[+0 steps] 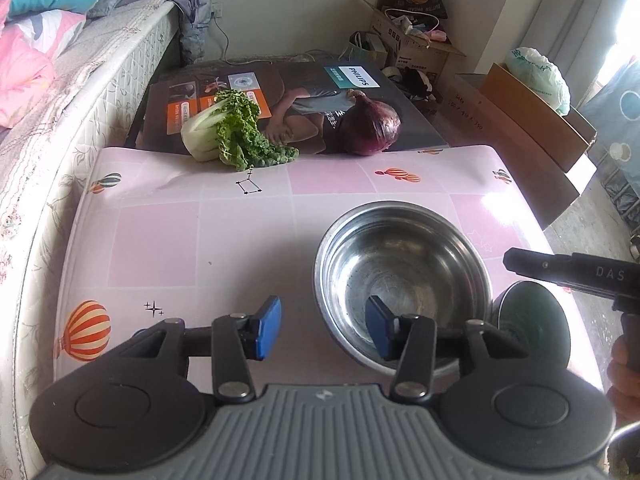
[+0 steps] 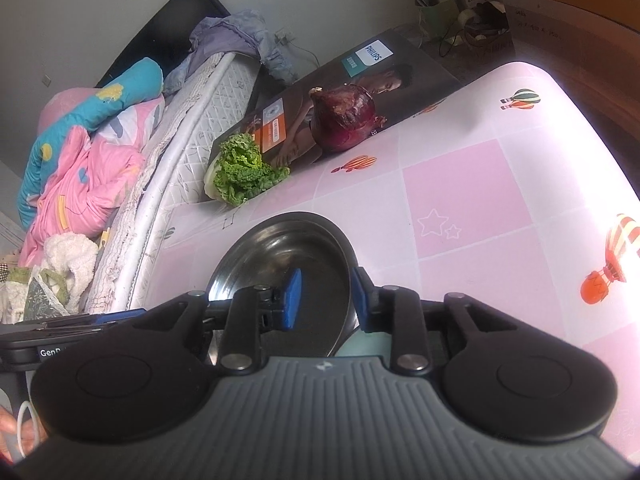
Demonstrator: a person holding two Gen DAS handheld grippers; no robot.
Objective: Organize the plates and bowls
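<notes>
The left gripper (image 1: 324,330) stands released, its blue pads apart with nothing between them: one pad hangs over the pink balloon-patterned bench (image 1: 180,232) and the other in front of the near rim of the round stainless steel bowl (image 1: 402,280). The right gripper (image 2: 326,298) is also released, its pads parted on either side of the steel bowl's right-hand rim, one pad inside the bowl and one outside; no pad can be seen pressing on the metal.

The bowl sits tilted, its right side propped on a smaller dark-green round dish (image 1: 534,316) that lies partly under it at the bench's right side. That is where I judge the risk to be. The bowl looks unsteady on that perch, so a nudge from either pad as the grippers move could rock it, slide it off the dish with a clatter, or push the pair towards the nearby right edge of the bench. Polished steel is also slippery for a thin-rim pinch.

Both grippers point steeply downwards at the bench from the near side, the left one more steeply. In the left view the right gripper's black finger reaches in from the right edge above the dish, with part of a hand (image 1: 622,364) on its handle.

Further out, a leafy green cabbage (image 1: 228,136) and a purple-red onion (image 1: 370,126) rest at the far edge, well apart from the bowl.
</notes>
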